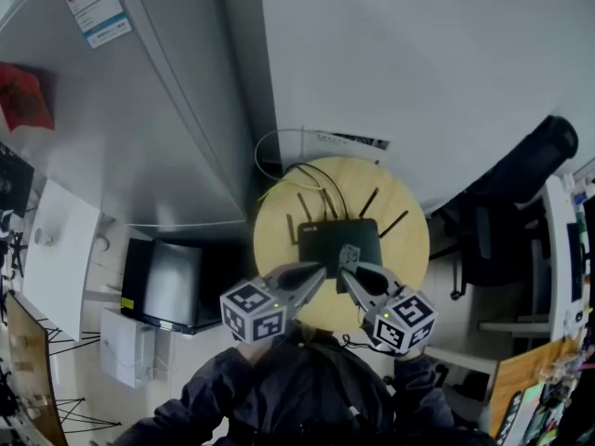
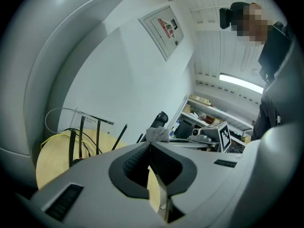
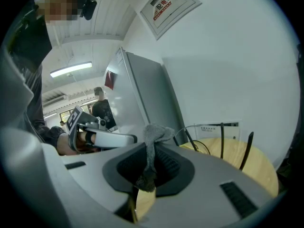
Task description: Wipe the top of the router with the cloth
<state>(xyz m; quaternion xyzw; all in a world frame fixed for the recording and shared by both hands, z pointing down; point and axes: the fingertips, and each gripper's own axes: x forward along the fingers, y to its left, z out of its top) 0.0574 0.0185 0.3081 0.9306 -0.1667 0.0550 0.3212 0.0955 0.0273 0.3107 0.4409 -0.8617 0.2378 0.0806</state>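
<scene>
Right hand-held gripper (image 3: 151,148) is clamped on the small grey fuzzy cloth (image 3: 153,133), with a tuft poking past its tips, just over the near edge of the flat black plastic router (image 1: 339,240). Left hand-held gripper (image 2: 148,145) sits beside that edge too, jaws pressed together on nothing. To wipe well, I'd lower the cloth flat onto the router's top and sweep toward the thin black antennas (image 1: 369,203) without snagging them. Count: one router, one cloth, two grippers, seemingly four antennas, one round wooden table (image 1: 279,214).
</scene>
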